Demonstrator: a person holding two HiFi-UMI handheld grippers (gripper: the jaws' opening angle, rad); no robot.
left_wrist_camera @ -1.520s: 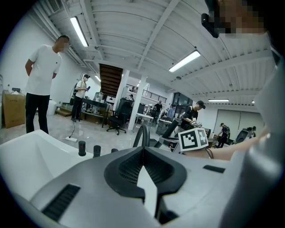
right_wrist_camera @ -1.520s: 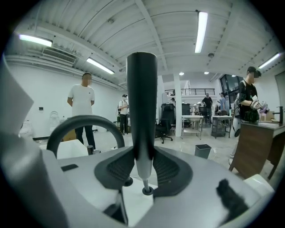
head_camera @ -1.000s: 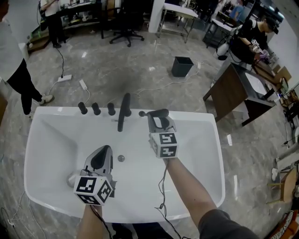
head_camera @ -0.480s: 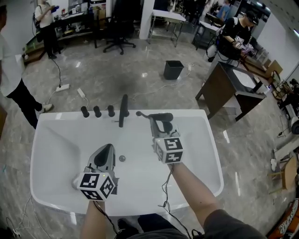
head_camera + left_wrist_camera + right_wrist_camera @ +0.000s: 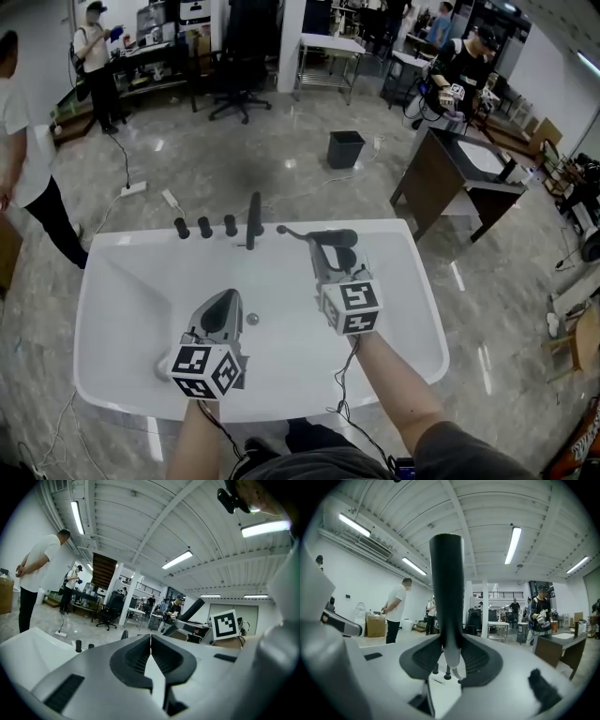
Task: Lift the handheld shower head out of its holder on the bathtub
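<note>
The right tool clamps a slim, matte black, stick-shaped handheld shower head near its paler end. It holds the head crosswise above the white bathtub's far rim, beside the black spout. The left tool is closed and empty.

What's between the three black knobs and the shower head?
The black faucet spout, seen in the head view: knobs to its left, shower head, gripped by the right tool, to its right.
</note>
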